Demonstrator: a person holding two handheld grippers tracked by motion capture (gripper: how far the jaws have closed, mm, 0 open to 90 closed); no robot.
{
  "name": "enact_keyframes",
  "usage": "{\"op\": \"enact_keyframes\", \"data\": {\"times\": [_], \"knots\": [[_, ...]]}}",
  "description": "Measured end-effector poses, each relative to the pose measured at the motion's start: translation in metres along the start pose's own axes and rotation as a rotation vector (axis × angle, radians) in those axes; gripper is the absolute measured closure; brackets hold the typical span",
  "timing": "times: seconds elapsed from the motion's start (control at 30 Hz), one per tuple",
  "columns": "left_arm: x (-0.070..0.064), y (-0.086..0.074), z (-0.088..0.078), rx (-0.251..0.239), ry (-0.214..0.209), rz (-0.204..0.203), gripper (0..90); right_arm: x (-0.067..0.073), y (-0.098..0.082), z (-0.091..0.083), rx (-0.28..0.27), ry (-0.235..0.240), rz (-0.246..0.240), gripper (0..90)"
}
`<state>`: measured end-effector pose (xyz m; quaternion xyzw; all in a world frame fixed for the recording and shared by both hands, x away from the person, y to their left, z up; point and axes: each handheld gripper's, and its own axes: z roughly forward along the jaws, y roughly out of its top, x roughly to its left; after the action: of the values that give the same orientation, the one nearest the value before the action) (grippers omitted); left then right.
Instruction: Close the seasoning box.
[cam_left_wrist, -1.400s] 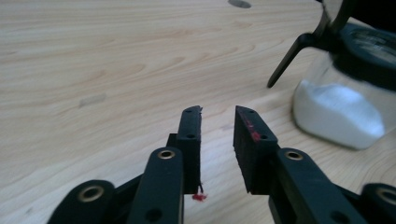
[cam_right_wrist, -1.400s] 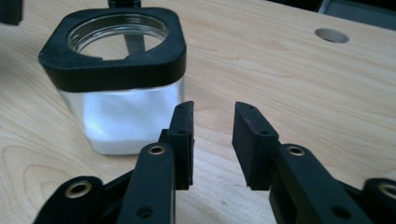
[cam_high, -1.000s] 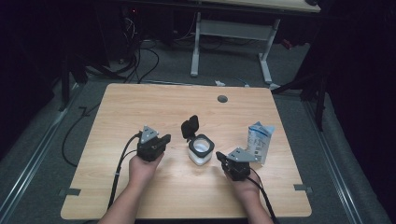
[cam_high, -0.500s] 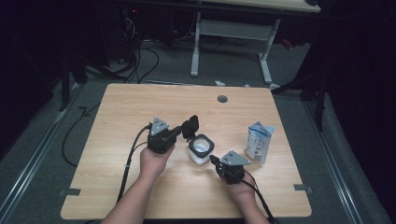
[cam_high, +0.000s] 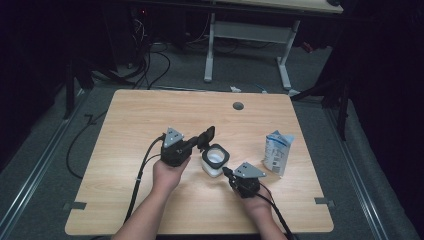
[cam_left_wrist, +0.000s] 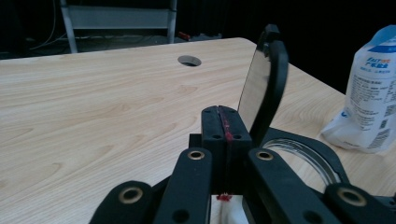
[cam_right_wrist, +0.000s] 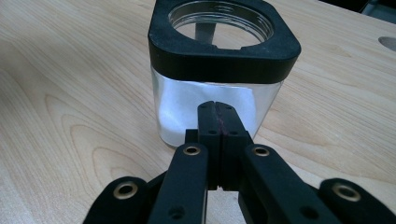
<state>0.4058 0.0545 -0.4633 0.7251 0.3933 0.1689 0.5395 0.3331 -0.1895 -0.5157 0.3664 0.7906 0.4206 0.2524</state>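
Observation:
A square glass jar (cam_high: 215, 160) with a black rim (cam_right_wrist: 224, 51) holds white powder and stands mid-table. Its hinged black lid (cam_high: 207, 136) is flipped up and stands open at the far left of the rim. My left gripper (cam_high: 196, 142) is shut and empty, its tips (cam_left_wrist: 225, 126) just left of the raised lid (cam_left_wrist: 264, 88), close by its lower edge. My right gripper (cam_high: 226, 171) is shut and empty too, pointing at the jar's near side, with its tips (cam_right_wrist: 217, 116) right in front of the glass wall (cam_right_wrist: 205, 107). I cannot tell whether either one touches the jar.
A blue and white pouch (cam_high: 276, 152) stands right of the jar, and in the left gripper view the pouch (cam_left_wrist: 373, 102) sits at the far right. A round cable hole (cam_high: 238, 106) lies near the table's far edge (cam_high: 200, 92). Cables trail from both grippers toward the near edge.
My left gripper has moved right and slightly away from me, up to the jar's open lid. The right gripper has barely shifted. Jar, lid and pouch stay put.

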Motion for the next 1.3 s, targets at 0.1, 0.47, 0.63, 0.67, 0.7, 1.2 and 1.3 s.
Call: {"op": "enact_keyframes", "data": {"times": [0.1,0.47,0.63,0.67,0.7,1.2,1.3], "knots": [[-0.006,-0.002,0.001,0.002,-0.009,0.015,89.7,0.0,0.0,0.0,-0.002,0.003,0.001,89.9],[-0.024,-0.018,-0.001,0.01,-0.042,0.039,89.6,0.001,0.0,-0.001,-0.001,0.0,0.003,89.8],[-0.023,-0.034,-0.008,0.018,-0.015,0.028,89.6,-0.002,0.0,-0.003,-0.003,-0.011,0.0,89.8],[-0.022,-0.039,-0.008,0.028,-0.012,0.025,89.6,-0.003,0.0,-0.004,-0.006,-0.011,0.002,89.8],[-0.022,-0.045,-0.009,0.036,-0.008,0.02,89.6,-0.004,0.0,-0.004,-0.007,-0.015,0.006,89.8],[-0.024,-0.064,0.007,0.094,-0.021,-0.016,89.9,-0.013,-0.003,-0.007,-0.003,-0.036,0.029,89.6],[-0.021,-0.064,0.013,0.097,-0.018,-0.036,89.9,-0.016,-0.004,-0.007,-0.002,-0.04,0.037,89.6]]}}
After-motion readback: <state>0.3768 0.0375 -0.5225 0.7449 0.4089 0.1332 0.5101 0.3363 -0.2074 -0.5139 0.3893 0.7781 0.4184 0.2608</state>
